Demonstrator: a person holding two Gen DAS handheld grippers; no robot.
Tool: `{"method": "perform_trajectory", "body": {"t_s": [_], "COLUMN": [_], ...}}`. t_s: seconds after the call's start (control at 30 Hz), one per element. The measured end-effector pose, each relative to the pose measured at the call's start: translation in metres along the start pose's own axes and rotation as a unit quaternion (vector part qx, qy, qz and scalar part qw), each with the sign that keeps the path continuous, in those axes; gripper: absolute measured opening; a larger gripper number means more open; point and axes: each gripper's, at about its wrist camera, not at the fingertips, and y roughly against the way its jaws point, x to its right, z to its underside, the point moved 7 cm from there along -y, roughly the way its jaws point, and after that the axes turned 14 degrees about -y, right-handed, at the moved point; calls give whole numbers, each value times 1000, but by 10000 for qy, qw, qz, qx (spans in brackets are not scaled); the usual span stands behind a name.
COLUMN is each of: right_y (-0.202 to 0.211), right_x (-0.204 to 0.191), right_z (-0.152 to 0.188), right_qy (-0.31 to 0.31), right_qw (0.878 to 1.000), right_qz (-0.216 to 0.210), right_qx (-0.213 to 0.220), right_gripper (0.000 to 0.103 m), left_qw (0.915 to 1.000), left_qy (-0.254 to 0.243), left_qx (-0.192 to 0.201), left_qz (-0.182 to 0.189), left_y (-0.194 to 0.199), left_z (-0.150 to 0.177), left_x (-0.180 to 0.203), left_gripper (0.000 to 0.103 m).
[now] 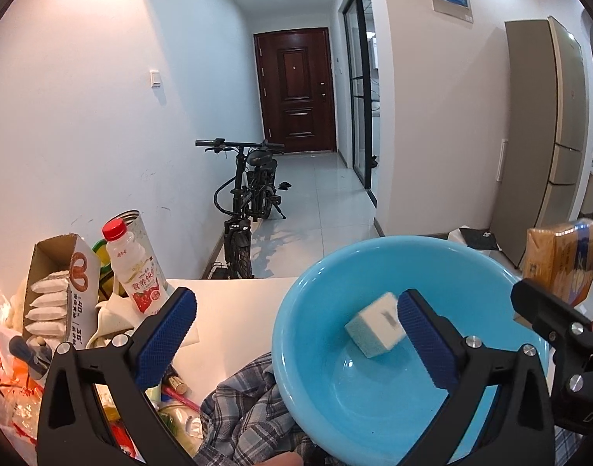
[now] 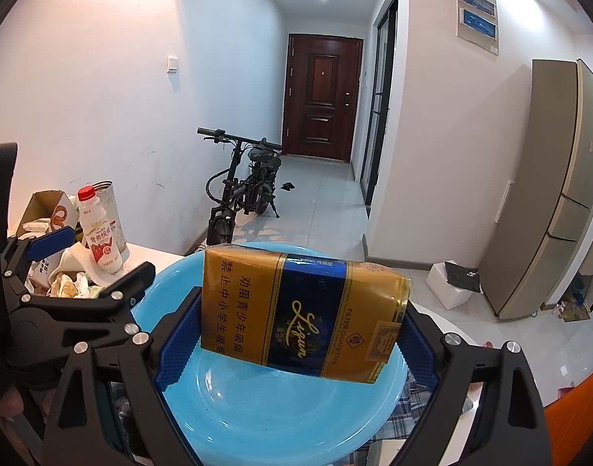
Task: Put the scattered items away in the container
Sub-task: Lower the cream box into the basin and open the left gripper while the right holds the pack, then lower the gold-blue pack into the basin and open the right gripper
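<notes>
A light blue basin (image 1: 374, 400) sits on the white table over a plaid cloth (image 1: 250, 400). A small white block (image 1: 376, 324) is in mid-air or lying just inside the basin, beside the right pad of my left gripper (image 1: 296, 334), which is open and empty. My right gripper (image 2: 296, 334) is shut on a gold and blue cigarette carton (image 2: 296, 310) and holds it above the basin (image 2: 265, 419). The carton also shows at the right edge of the left wrist view (image 1: 560, 260).
Clutter at the table's left: a red-capped milk drink bottle (image 1: 137, 268), an open snack box (image 1: 59, 291), a tin, wrappers. Beyond the table edge stand an electric bike (image 1: 246, 198), a hallway door and a fridge (image 2: 549, 194).
</notes>
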Motion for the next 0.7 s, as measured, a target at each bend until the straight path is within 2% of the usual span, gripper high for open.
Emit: {"method": "perform_trajectory", "body": {"t_s": [0.7], "right_y": [0], "right_x": [-15], "right_z": [6], "right_qy": [113], "right_qw": [9999], "right_qz": [-63], "right_qx": [-27], "right_gripper": [92], "left_qw": [9998], "left_qy": [183], "left_qx": [29], "left_qz": [74], "left_y": [7], "left_z": [-1], "left_x": [-10], "left_gripper": [103]}}
